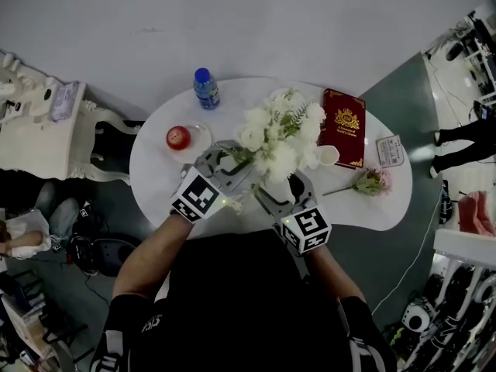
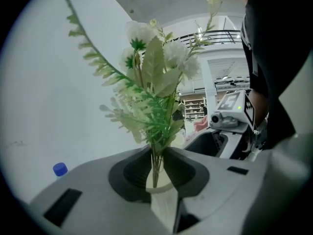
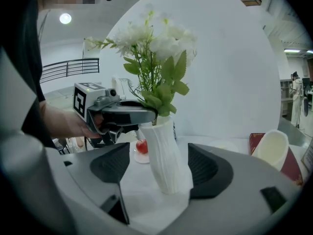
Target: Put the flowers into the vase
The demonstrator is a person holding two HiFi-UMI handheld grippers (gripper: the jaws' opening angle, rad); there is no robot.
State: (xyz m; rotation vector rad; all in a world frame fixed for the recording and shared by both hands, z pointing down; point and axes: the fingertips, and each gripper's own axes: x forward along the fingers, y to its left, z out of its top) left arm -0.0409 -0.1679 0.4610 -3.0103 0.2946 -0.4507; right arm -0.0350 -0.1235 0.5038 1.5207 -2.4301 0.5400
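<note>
A white ribbed vase (image 3: pixel 164 151) stands mid-table and holds a bunch of white flowers with green leaves (image 1: pixel 279 134). My left gripper (image 1: pixel 232 157) reaches in from the left. In the left gripper view its jaws (image 2: pixel 157 168) are closed on the green stems just above the vase's rim (image 2: pixel 161 187). My right gripper (image 1: pixel 283 184) is open, its jaws wide on either side of the vase's lower body (image 3: pixel 159 173), with a gap on the left side. One pink flower (image 1: pixel 370 181) lies on the table to the right, apart from both grippers.
On the round white table (image 1: pixel 155 177) are a blue-capped bottle (image 1: pixel 205 87) at the back, a red apple on a clear dish (image 1: pixel 178 138) at the left, a red book (image 1: pixel 343 126), a white cup (image 1: pixel 327 155) and a small card (image 1: pixel 390 149) at the right. A white ornate chair (image 1: pixel 46 130) stands left of the table.
</note>
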